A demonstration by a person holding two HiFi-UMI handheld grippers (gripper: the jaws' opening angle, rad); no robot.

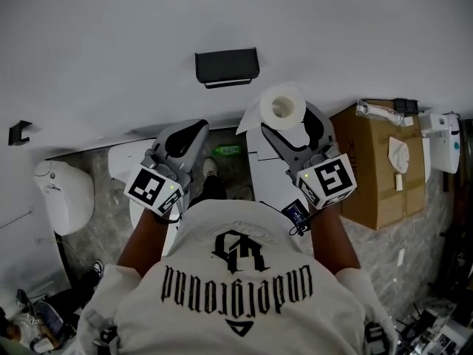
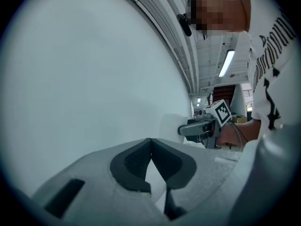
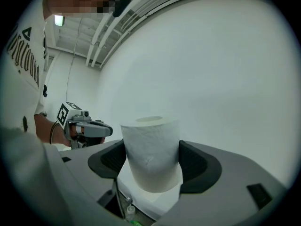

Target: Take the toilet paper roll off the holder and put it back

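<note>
The white toilet paper roll [image 1: 283, 107] is held upright between the pads of my right gripper [image 1: 288, 120], a loose sheet hanging from its left side. In the right gripper view the roll [image 3: 151, 152] fills the gap between the jaws, in front of the white wall. The black holder [image 1: 227, 66] is fixed to the wall, up and to the left of the roll, and nothing hangs on it. My left gripper [image 1: 186, 134] is held lower left of the holder, its jaws shut with the tips touching and nothing between them [image 2: 151, 142].
Below stand a white toilet tank [image 1: 124, 161] and a white bin-like unit [image 1: 65, 192] at left. A brown cardboard box [image 1: 378, 165] with a bag on it sits at right. A small black hook [image 1: 18, 132] is on the wall at far left.
</note>
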